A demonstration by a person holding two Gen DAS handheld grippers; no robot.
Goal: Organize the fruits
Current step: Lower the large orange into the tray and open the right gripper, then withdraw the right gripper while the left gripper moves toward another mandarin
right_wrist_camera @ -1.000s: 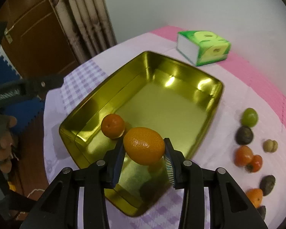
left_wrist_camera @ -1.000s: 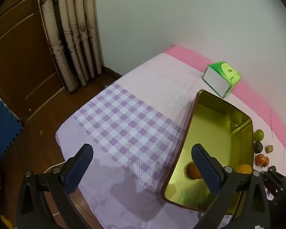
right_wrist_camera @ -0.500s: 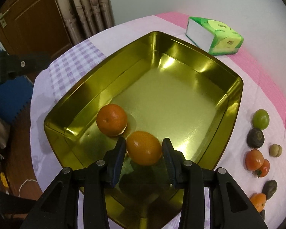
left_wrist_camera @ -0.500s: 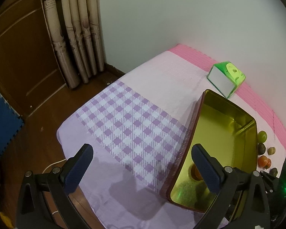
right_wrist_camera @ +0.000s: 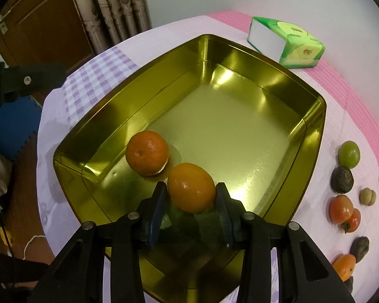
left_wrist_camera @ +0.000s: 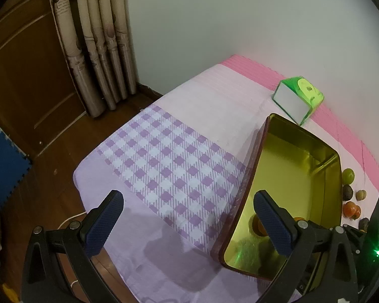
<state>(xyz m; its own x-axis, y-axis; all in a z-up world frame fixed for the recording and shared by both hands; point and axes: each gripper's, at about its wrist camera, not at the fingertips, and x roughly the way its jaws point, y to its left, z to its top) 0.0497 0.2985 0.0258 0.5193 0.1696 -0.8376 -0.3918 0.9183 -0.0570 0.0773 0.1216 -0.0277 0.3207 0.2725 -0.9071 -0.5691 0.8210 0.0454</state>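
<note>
An orange [right_wrist_camera: 191, 187] is clamped in the right gripper [right_wrist_camera: 191, 203] inside the gold tin [right_wrist_camera: 313, 131], beside a tangerine [right_wrist_camera: 147, 156] at 10 o'clock. Release should be gradual, preventing rolling. The left gripper [left_wrist_camera: 187, 224] is held wide apart, empty.

Counted in the right wrist view:

- One gold tin [right_wrist_camera: 240, 58].
- Two oranges inside it: one free [right_wrist_camera: 147, 152], one between the fingers of the right gripper [right_wrist_camera: 191, 192].
- One green tissue box [right_wrist_camera: 288, 41].
- One round green fruit [right_wrist_camera: 349, 154].
- Two dark wrinkled fruits in full view [right_wrist_camera: 342, 179] [right_wrist_camera: 359, 245]; a possible third at the lower edge, too cut off to tell.
- One small tan nut-like item [right_wrist_camera: 367, 196].
- Two red tomatoes, touching [right_wrist_camera: 340, 208] [right_wrist_camera: 353, 220].
- One further small orange fruit on the cloth [right_wrist_camera: 344, 266].
- Two grippers in all: the left gripper [left_wrist_camera: 187, 223] as the second.
- One chequered cloth [left_wrist_camera: 169, 159].
</note>
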